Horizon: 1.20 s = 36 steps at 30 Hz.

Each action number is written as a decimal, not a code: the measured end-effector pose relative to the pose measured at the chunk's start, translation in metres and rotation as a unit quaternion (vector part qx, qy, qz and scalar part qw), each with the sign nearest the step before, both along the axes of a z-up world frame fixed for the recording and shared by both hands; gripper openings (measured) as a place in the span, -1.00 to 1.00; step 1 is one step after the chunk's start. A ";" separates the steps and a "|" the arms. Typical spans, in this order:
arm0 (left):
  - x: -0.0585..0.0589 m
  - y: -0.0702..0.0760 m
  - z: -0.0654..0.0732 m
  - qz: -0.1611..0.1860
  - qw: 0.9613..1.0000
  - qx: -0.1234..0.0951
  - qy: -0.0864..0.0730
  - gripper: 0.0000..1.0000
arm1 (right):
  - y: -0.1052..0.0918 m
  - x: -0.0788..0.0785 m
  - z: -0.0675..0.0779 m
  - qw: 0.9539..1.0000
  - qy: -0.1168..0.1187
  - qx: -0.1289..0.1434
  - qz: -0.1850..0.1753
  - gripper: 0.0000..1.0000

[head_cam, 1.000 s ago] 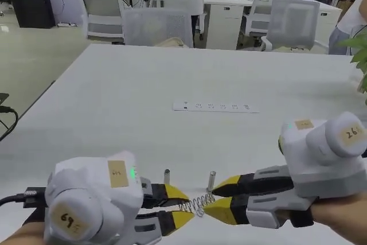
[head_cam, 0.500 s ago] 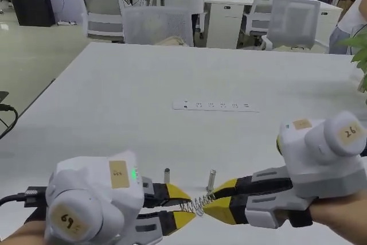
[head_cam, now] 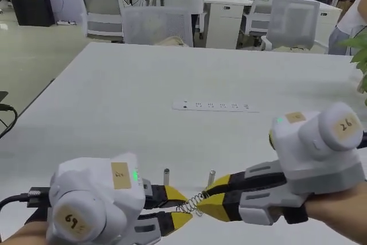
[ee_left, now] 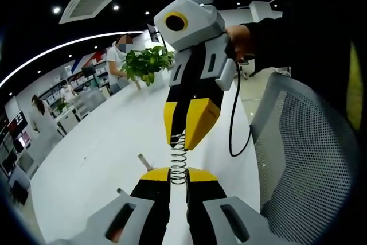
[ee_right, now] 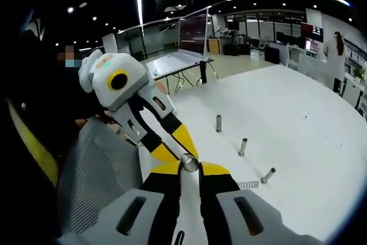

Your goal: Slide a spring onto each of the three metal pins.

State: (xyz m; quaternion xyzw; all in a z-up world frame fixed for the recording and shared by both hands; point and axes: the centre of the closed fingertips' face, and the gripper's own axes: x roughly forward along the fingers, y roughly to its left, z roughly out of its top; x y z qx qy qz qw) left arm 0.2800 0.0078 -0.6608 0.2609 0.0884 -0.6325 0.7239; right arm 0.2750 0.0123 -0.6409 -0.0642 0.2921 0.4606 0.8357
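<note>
Spring held just in front of pins, each end pinched: left gripper clenched on one, right gripper on other. Free one end, line bore over pin, keep upright.

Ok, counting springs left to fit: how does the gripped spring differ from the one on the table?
The held spring is off the table, clamped at each end by the left gripper and right gripper; the loose spring lies flat, untouched. The loose spring lies beside a pin; the held spring is clear of them. Both are metal coils, neither on a pin.
</note>
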 end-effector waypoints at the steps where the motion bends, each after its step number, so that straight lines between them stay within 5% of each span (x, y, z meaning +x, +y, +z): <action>1: 0.000 0.000 0.000 -0.001 1.000 0.000 0.000 -0.96 | 0.001 0.000 0.000 1.000 0.000 -0.004 0.003 -0.82; 13: -0.003 -0.005 0.005 -0.006 1.000 -0.006 -0.003 -0.96 | 0.011 0.002 -0.008 0.997 -0.009 -0.065 0.043 -0.82; 24: -0.003 -0.004 0.002 0.000 1.000 -0.007 0.001 -0.96 | 0.011 0.001 -0.012 0.996 0.005 -0.070 0.049 -0.83; 36: 0.000 -0.003 -0.001 0.010 1.000 -0.011 0.007 -0.94 | 0.014 0.003 -0.015 0.985 0.018 -0.143 0.097 -0.83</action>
